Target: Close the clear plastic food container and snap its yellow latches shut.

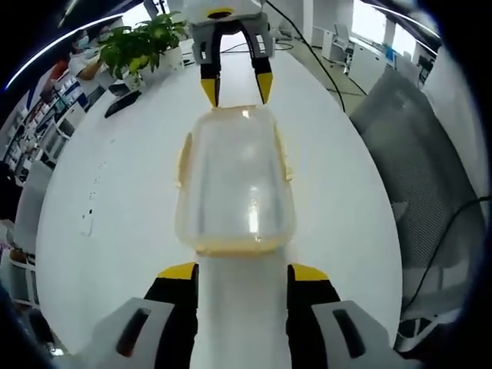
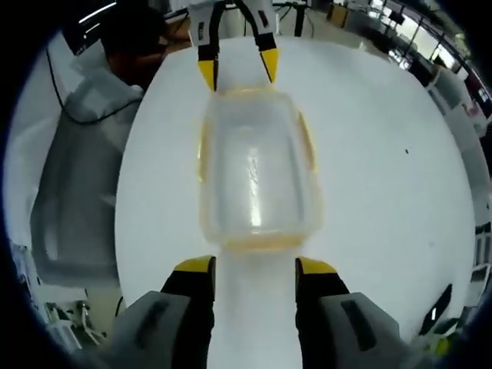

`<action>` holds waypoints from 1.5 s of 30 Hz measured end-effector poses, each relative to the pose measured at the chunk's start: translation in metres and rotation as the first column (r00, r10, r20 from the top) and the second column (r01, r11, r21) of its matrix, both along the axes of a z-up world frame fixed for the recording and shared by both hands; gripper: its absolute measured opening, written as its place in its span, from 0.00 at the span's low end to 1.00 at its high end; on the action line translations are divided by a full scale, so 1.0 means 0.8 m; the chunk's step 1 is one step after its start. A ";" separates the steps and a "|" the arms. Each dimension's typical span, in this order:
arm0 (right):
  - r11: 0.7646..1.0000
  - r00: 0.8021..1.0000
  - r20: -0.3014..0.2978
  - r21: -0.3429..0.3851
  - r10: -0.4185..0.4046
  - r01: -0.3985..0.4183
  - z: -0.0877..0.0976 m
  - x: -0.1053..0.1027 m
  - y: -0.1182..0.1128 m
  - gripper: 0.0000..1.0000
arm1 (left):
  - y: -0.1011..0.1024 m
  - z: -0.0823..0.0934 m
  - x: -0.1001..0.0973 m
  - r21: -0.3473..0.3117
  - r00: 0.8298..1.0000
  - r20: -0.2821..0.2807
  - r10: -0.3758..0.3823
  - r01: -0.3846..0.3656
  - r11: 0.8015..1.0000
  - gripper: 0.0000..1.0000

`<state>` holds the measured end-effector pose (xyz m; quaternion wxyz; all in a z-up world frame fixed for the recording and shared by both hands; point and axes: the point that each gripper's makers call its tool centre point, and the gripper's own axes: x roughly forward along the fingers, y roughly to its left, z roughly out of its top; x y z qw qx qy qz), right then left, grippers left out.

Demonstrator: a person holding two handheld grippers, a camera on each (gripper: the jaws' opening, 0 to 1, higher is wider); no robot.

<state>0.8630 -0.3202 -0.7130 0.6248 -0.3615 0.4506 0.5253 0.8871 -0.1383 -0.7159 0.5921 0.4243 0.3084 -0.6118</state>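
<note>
no readable writing anywhere. left gripper [image 1: 243,270] at bottom centre was open, nothing held. clear container [image 1: 234,184] sat mid-frame on white table [image 1: 92,192], lid on. right gripper [image 2: 254,266] open too, facing the container from the other end.

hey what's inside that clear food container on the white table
Nothing shows through the clear container in either gripper view; only glare and the white table beneath. The yellow latch at the near end hides a strip of the interior.
</note>
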 end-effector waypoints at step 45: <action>0.696 0.751 0.029 0.401 -0.660 0.596 0.013 0.018 0.012 0.28 | -0.008 0.008 0.017 -0.262 0.660 -0.202 0.723 -0.748 0.610 0.28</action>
